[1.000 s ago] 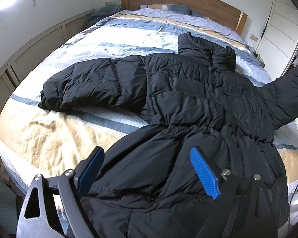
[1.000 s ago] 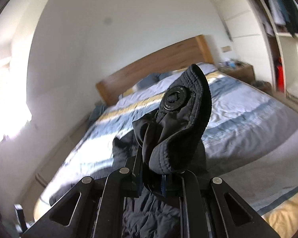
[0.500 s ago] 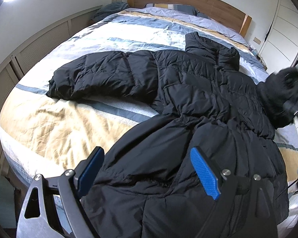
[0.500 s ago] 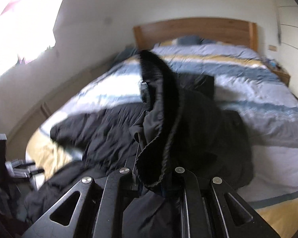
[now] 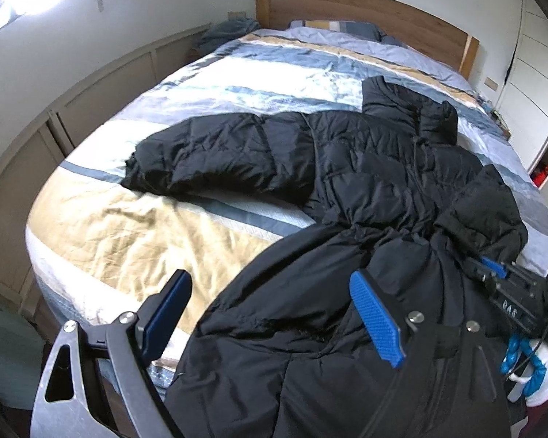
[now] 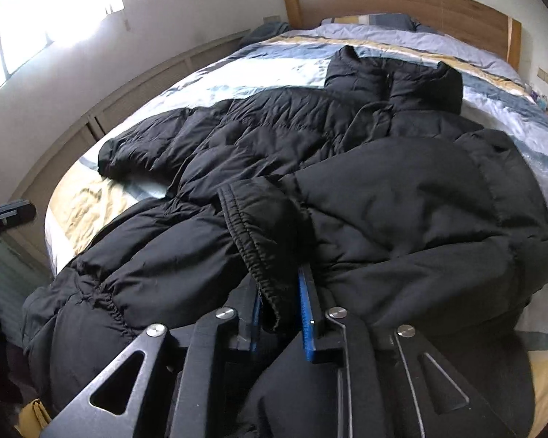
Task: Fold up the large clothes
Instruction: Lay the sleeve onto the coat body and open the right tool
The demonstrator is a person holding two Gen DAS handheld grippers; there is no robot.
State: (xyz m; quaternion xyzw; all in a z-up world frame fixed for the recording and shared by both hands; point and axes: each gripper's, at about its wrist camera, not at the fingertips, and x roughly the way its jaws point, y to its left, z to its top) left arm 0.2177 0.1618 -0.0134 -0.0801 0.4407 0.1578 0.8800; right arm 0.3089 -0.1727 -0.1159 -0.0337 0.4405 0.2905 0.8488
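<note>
A black puffer coat [image 6: 310,168] lies spread across a bed with a striped duvet [image 5: 259,84], collar toward the wooden headboard [image 5: 365,11]. Its lower hem is cut off by the bottom edge of both views, so how far it hangs over the foot of the bed cannot be told. One sleeve [image 5: 208,160] lies stretched out flat to the side on the duvet; the other sleeve [image 6: 420,197] is folded in over the coat's body, and its elastic cuff [image 6: 255,233] sits between the blue pads of the right gripper [image 6: 279,314]. The jaws are opening; whether the pads still press the cuff is hard to make out, since the fabric fills the narrow gap and hides the pad faces.

The left gripper [image 5: 274,314] hangs released above the coat's lower part, jaws wide, with nothing between them: one finger over the bare duvet, the other over the black fabric.

In the left wrist view the right gripper's body shows at the frame's right edge, bearing small white letters, upside down and too blurred to read with confidence.
</note>
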